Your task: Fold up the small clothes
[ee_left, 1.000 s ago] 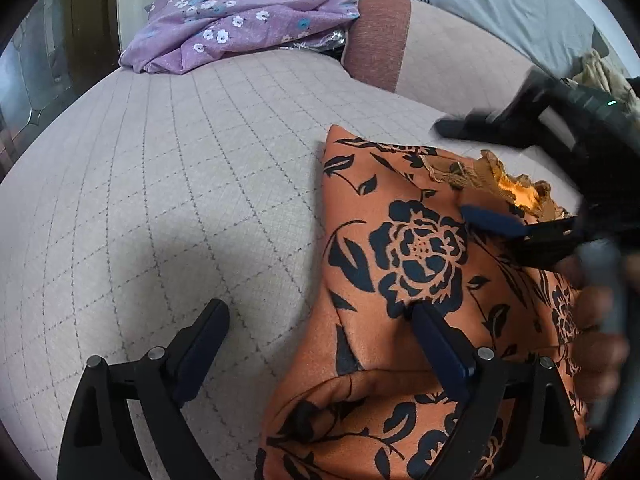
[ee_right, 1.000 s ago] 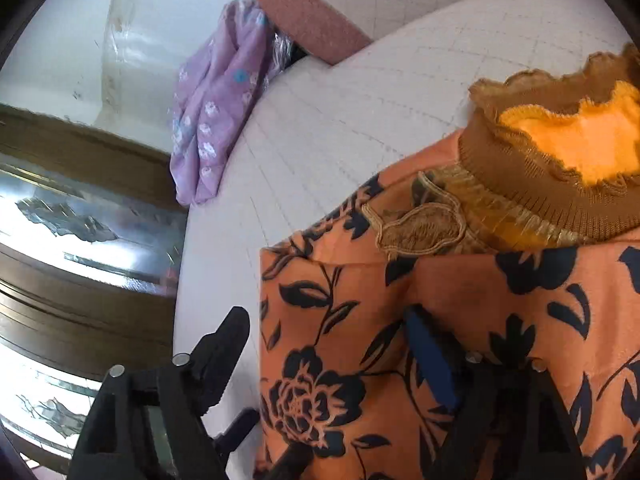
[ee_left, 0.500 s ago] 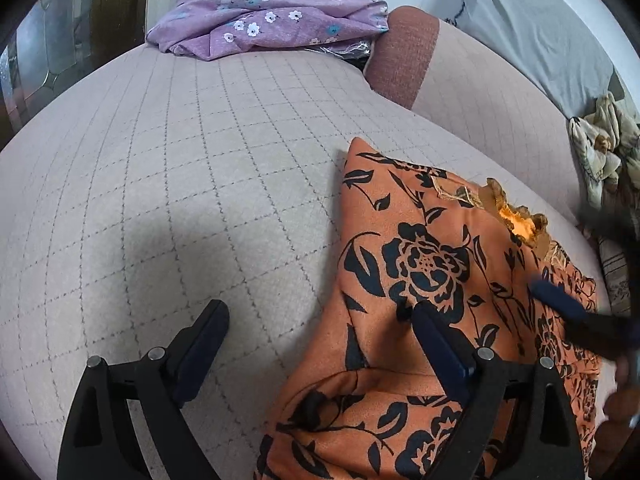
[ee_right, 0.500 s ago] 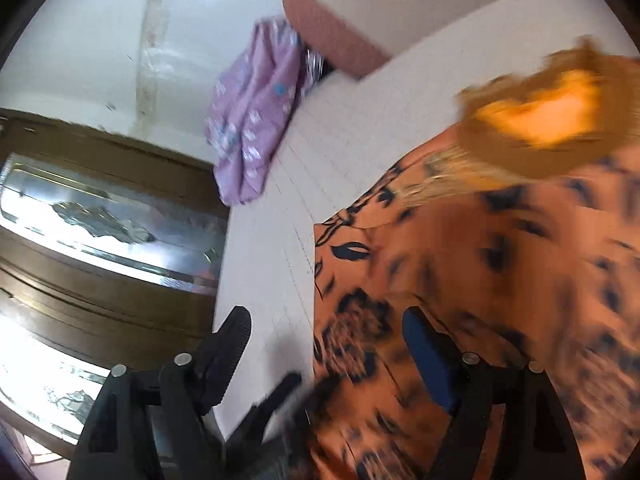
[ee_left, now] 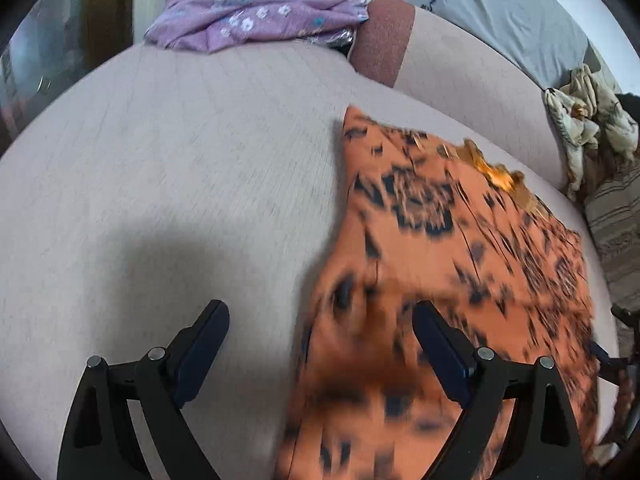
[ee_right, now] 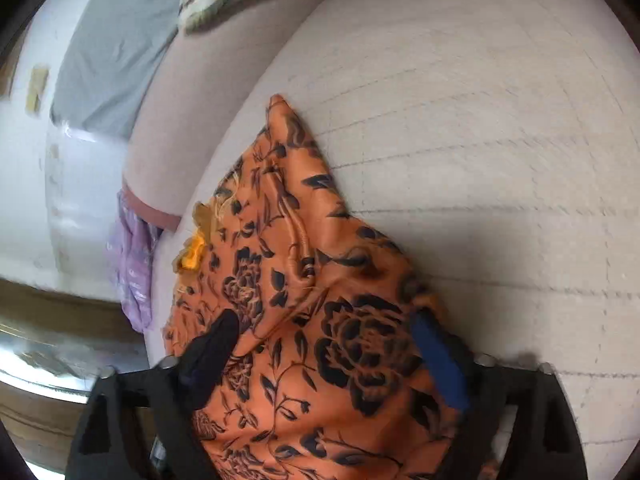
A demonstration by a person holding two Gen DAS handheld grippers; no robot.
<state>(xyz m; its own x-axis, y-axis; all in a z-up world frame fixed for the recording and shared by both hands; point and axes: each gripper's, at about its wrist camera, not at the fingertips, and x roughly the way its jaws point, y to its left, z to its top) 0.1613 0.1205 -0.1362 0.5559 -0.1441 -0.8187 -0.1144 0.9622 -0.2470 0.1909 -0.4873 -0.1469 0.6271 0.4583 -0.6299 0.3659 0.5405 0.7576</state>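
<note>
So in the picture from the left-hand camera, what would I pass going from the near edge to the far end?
The left gripper with its jaws apart → the orange flowered garment → the bare quilted cushion → the purple flowered cloth at the back.

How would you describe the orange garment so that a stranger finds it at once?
Look at the wide beige quilted cushion. On its right part lies the orange garment, flat. Only it has black flowers and a frilled brown collar; the purple cloth far behind has small pale flowers.

garment (ee_right: 320,288): satiny printed cloth (slight sheen) | sofa (ee_left: 180,168): matt woven fabric, quilted
</note>
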